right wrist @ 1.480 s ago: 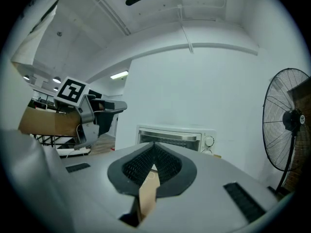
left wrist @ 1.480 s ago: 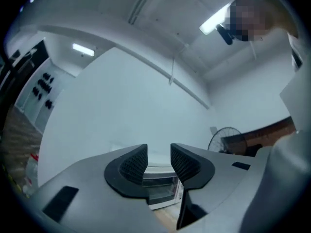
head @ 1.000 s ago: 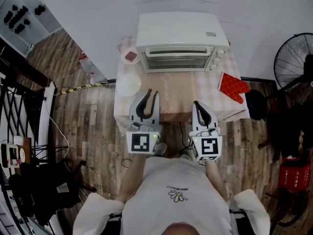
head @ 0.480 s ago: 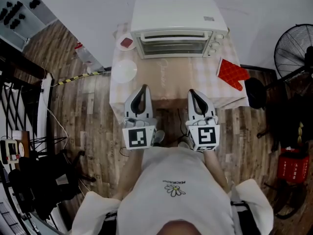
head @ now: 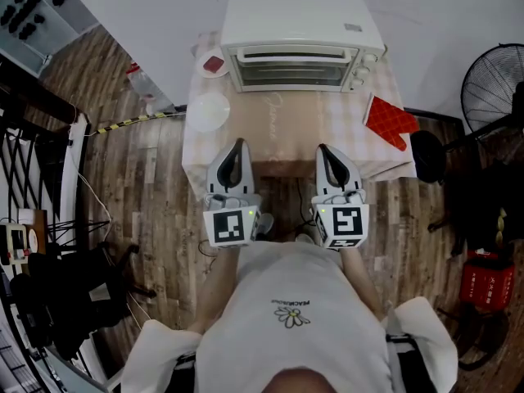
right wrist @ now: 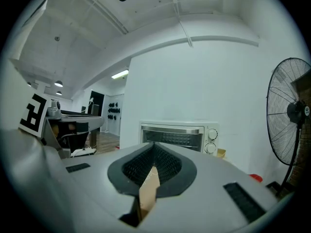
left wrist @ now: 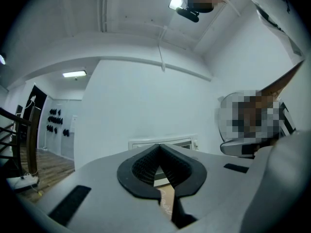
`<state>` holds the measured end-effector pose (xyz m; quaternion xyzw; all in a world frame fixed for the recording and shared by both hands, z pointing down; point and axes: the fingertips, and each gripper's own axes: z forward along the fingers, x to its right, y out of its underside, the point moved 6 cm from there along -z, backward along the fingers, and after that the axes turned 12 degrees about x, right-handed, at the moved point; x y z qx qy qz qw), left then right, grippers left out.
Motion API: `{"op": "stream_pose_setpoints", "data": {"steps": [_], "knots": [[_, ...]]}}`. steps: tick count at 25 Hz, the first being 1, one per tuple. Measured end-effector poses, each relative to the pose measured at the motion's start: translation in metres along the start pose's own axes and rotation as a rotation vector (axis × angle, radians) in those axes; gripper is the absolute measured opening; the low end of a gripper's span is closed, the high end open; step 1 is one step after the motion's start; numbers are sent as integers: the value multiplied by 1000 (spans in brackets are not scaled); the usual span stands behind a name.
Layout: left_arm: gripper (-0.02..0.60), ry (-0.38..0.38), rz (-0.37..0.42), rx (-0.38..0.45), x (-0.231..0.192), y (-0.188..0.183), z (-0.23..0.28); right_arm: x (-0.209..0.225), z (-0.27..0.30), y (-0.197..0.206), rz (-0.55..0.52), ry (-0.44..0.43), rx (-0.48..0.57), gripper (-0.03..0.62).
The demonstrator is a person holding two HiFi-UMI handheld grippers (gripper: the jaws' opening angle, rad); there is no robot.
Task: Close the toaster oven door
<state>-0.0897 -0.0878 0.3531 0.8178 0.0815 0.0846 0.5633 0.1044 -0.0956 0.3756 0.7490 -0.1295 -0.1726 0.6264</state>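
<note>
While both my claws hang over the near edge of the table, the left gripper and right gripper are pinched together on nothing — the white toaster oven sits at the far edge, its door closed.

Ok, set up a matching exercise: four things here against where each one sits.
Things:
1 oven
2 red mitt
3 empty plate
4 fan

Places:
A on the floor, right of the table
B table's left edge
C back of the table
D table's right edge

Pairs: 1-C, 2-D, 3-B, 4-A
</note>
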Motion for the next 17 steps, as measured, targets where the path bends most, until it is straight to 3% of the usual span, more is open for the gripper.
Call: {"op": "stream_pose_setpoints", "data": {"steps": [11,17], "knots": [[17,-24,-14,-16,-4,3,-4,1,0,2,-16,-12,-11,9],[17,2,18,-29,-8,11,-7,4,-2,3,-21,-4,-15,9]]}}
